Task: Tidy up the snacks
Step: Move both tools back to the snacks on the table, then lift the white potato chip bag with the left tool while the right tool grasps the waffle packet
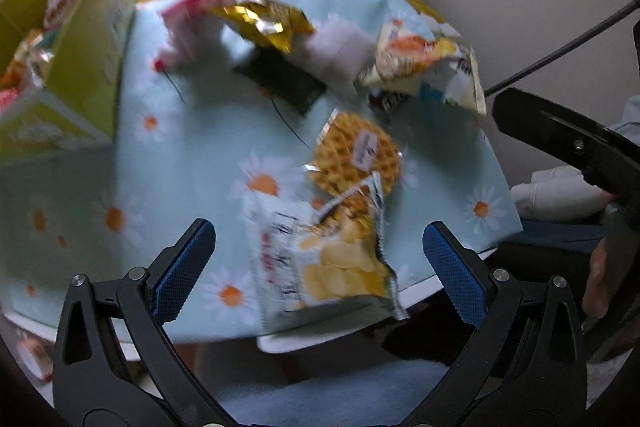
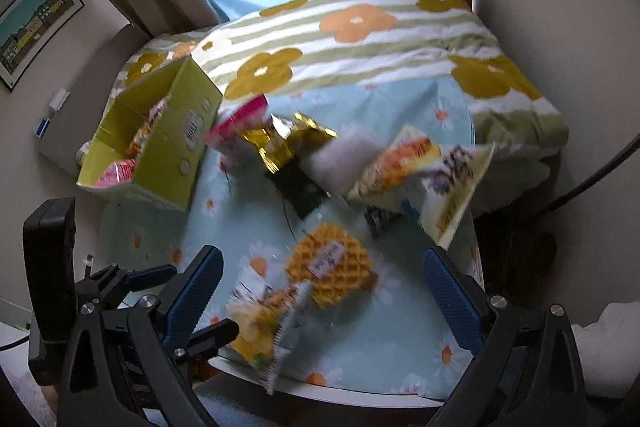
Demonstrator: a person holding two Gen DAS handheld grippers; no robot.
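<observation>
Both views are blurred, but the layout reads clearly enough. The left gripper (image 1: 320, 267) hangs over the near edge of the table (image 1: 416, 293) with its blue-padded fingers spread wide apart and nothing between them; the crisps packet (image 1: 332, 267) lies flat on the daisy-print cloth (image 1: 180, 163) in the gap below the fingers, not touched by either pad. Just beyond it, toward 12 o'clock, a round waffle in clear wrap (image 1: 356, 157) overlaps the packet's far corner. Further out at 12 o'clock sits a loose heap: a pink packet (image 1: 200, 15), a gold foil packet (image 1: 268, 23), a dark flat packet (image 1: 280, 81) and something white and blurred that cannot be made out. At 1 o'clock lies an orange-and-white packet (image 1: 412, 59) on top of other wrappers. A yellow-green cardboard box (image 1: 92, 67) stands open at 10 o'clock on the table, with several snacks already inside it. The right gripper (image 2: 324, 301) is likewise open, its fingers well apart and empty, hovering above the waffle (image 2: 332, 267) and the crisps packet (image 2: 264, 323); in its view the box (image 2: 176, 155) is at 10 o'clock and a white packet with dark lettering (image 2: 460, 183) tilts up at 2 o'clock. Behind the table a striped blanket with orange and mustard flowers (image 2: 360, 39) covers a bed, and a framed picture (image 2: 36, 23) hangs on the wall at 9 o'clock.
</observation>
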